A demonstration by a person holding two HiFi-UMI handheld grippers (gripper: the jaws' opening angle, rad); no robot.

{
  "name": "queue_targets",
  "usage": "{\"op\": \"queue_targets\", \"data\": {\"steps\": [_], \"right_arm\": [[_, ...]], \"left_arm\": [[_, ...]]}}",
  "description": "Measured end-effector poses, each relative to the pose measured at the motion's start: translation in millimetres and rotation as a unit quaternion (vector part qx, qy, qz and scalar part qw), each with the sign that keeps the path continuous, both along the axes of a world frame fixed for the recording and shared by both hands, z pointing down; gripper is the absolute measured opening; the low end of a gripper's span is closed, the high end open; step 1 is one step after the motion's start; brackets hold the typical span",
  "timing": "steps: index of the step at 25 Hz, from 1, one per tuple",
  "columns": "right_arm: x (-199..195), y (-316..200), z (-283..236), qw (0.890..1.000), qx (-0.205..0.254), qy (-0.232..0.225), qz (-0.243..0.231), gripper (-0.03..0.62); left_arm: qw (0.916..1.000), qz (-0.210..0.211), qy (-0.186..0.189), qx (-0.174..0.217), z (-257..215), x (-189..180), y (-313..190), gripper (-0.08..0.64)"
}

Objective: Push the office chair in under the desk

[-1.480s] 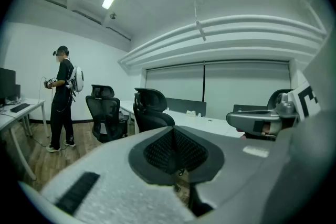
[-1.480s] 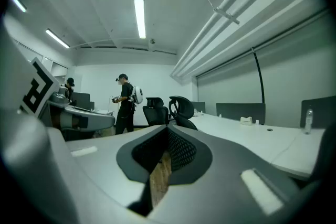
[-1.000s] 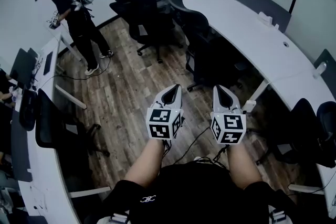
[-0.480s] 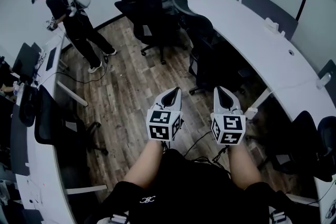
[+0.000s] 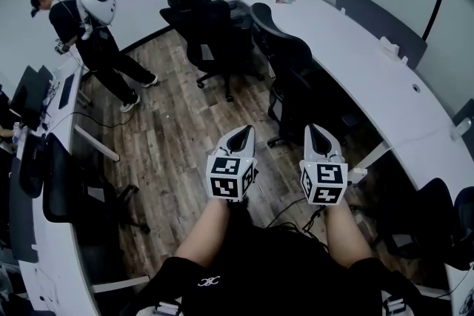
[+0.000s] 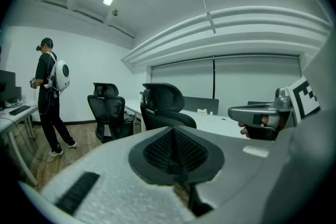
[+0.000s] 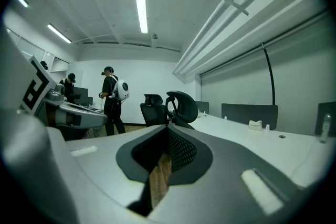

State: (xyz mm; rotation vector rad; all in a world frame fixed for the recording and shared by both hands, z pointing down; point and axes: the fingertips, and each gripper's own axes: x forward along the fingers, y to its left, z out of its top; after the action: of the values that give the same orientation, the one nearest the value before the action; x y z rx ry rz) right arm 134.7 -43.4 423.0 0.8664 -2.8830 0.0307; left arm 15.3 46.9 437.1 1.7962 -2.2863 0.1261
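Both tools are carried side by side at waist height, pointing ahead. The left gripper (image 5: 240,131) has its jaws pressed together with nothing between them, and the right gripper (image 5: 316,131) is closed and empty too. That makes sense to me, since a chair gets shoved, not pinched, and closed jaws give a blunt nose to push with.

The black high-backed office chair (image 5: 290,59) stands straight ahead of them, out on the wooden floor (image 5: 178,129) by the inner edge of the long curved white desk (image 5: 348,41), with its backrest towards the holder. It is not yet touched, and it is well apart from both tools. More chairs (image 5: 211,22) cluster further along that edge. A person with a white backpack (image 5: 89,26) stands at the far-left desk, out of the way.
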Motion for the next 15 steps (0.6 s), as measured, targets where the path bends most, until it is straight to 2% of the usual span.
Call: {"op": "queue_targets", "data": {"steps": [9, 15], "right_arm": [[-94, -71, 13, 0.998, -0.004, 0.039, 0.038, 0.04], [-134, -110, 20, 0.997, -0.023, 0.059, 0.053, 0.08]], "left_arm": [[0.9991, 0.041, 0.004, -0.002, 0, -122, -82, 0.008], [0.9953, 0.095, -0.01, -0.015, -3, -182, -137, 0.008]]}}
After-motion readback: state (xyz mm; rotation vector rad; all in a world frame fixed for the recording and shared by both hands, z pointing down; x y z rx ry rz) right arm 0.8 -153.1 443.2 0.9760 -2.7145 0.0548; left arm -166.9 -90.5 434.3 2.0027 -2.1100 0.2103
